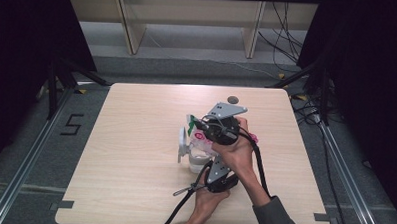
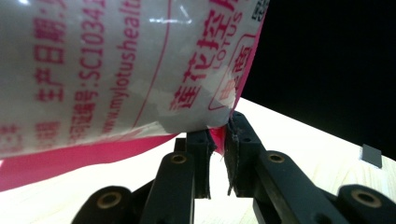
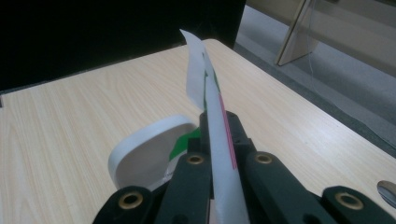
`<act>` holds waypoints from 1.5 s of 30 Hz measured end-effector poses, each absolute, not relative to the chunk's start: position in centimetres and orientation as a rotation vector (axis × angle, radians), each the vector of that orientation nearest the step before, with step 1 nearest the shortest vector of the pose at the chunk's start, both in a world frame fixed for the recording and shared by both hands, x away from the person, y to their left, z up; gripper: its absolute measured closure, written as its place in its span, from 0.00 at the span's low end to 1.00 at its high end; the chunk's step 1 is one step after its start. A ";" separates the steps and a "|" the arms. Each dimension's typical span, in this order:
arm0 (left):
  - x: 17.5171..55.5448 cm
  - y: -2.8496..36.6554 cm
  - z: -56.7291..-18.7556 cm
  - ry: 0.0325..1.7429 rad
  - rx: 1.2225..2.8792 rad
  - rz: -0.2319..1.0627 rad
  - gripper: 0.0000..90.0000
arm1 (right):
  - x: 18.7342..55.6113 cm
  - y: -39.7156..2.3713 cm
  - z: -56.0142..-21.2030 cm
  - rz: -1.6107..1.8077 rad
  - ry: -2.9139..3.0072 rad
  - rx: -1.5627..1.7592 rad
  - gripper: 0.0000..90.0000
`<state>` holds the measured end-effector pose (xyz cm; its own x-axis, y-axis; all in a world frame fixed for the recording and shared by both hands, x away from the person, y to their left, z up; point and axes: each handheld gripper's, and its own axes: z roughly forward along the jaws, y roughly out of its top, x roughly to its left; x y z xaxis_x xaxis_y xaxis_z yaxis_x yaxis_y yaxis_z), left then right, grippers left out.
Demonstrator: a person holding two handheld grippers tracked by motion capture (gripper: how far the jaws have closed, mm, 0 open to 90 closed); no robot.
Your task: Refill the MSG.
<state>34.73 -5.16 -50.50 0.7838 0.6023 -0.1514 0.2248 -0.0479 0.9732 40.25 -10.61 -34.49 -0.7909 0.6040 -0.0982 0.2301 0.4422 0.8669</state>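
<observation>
A: From the high view, where is the pouch [image 1: 200, 142] sitting?

B: It's hanging over the table [image 1: 135, 155] middle, between the right gripper [image 1: 206, 126] above and the left gripper [image 1: 209, 180] below, long axis running near to far.

A: And in the left gripper view?

B: The jaws are clamping a pink corner of the pouch [image 2: 116, 70]. It's looking thin, soft and slippery, probably light; seams are the best hold.

A: Right gripper view?

B: Its jaws are pinching the pouch [image 3: 219, 154] edge-on, the free tip pointing up and away, beside a white lid [image 3: 144, 154].
</observation>
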 end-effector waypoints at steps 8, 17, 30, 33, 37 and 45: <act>34.7 -5.3 -50.5 0.674 1.618 0.344 0.89 | 40.3 -10.5 -34.6 1.274 2.310 0.740 1.00; 34.7 -5.3 -50.4 0.667 1.620 0.350 0.89 | 40.3 -10.1 -34.6 1.275 2.300 0.727 1.00; 34.7 -5.2 -50.2 0.661 1.621 0.365 0.89 | 40.6 -10.0 -34.4 1.260 2.297 0.686 1.00; 34.8 -5.2 -50.3 0.662 1.618 0.359 0.89 | 40.3 -9.9 -34.4 1.254 2.316 0.719 1.00; 34.7 -5.2 -50.3 0.664 1.622 0.365 0.89 | 40.6 -9.8 -34.5 1.252 2.315 0.693 1.00; 34.7 -5.2 -50.3 0.665 1.618 0.364 0.89 | 40.4 -9.9 -34.4 1.255 2.314 0.717 1.00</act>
